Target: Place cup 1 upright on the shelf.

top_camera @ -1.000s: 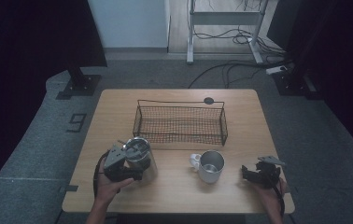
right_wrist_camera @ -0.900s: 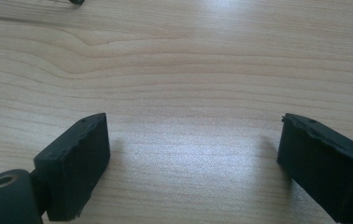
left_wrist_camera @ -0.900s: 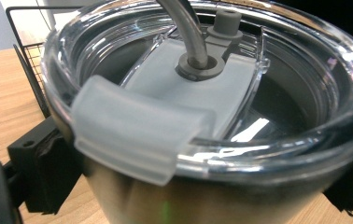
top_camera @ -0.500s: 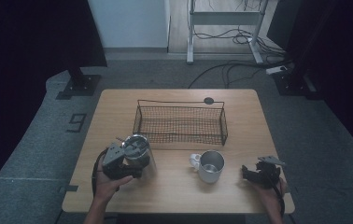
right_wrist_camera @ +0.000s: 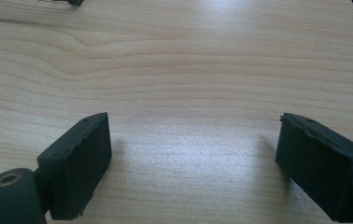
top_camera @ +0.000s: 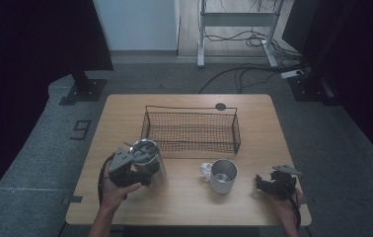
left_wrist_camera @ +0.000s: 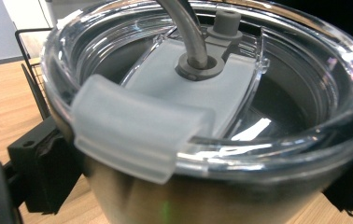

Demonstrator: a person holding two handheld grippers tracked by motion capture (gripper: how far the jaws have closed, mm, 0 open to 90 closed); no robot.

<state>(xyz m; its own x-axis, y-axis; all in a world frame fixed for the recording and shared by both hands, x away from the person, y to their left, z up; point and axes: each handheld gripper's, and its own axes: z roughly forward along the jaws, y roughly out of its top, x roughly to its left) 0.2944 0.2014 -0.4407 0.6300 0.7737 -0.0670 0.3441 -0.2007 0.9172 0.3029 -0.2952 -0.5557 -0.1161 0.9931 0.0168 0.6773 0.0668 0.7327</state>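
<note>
A steel tumbler (top_camera: 145,152) with a clear lid and a metal straw stands at the table's front left, just in front of the wire basket (top_camera: 192,129). My left gripper (top_camera: 147,170) is shut on its body. In the left gripper view the tumbler's lid (left_wrist_camera: 202,93) is very near, with black pads (left_wrist_camera: 44,172) pressed on both sides below the rim. A steel mug (top_camera: 222,174) with a white handle stands open side up at front centre. My right gripper (top_camera: 273,183) rests low at front right, open; its jaws have just been closing with nothing between them over bare wood (right_wrist_camera: 193,93).
The black wire basket holds nothing and spans the table's middle. A small dark round disc (top_camera: 220,106) lies at the far edge behind it. The wooden table (top_camera: 268,133) ends close to my right hand. Dark stands and cables are on the floor beyond.
My left gripper and the tumbler have shifted slightly toward the basket. The right hand has stayed where it was.
</note>
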